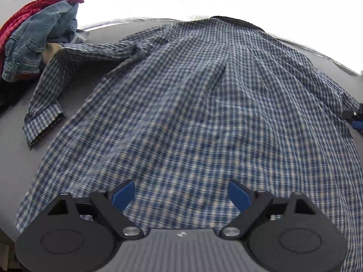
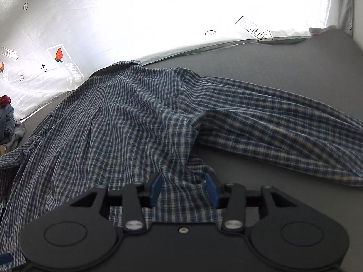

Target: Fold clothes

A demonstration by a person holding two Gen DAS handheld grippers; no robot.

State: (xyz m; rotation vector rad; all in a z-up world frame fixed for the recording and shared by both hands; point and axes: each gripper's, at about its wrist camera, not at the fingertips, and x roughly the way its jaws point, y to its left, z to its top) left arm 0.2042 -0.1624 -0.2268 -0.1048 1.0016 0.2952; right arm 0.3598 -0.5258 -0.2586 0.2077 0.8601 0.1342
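A blue and white checked shirt (image 1: 192,104) lies back up on the grey surface (image 1: 13,122), collar at the far side. Its left sleeve (image 1: 45,104) is bent and folded near the clothes pile. My left gripper (image 1: 181,195) hovers open over the lower back of the shirt, with nothing between its blue pads (image 1: 123,195). In the right wrist view the shirt (image 2: 109,122) spreads to the left and its right sleeve (image 2: 283,127) stretches out to the right. My right gripper (image 2: 183,190) is at the shirt's side edge, jaws partly apart, a bunched ridge of cloth loose between its pads (image 2: 155,191).
A pile of clothes with denim (image 1: 38,40) and a red garment (image 1: 27,9) sits at the far left. A white sheet (image 2: 158,15) printed with strawberries lies along the far side. Bare grey surface (image 2: 283,68) shows beyond the right sleeve. The right gripper's tip (image 1: 355,115) shows at the shirt's right edge.
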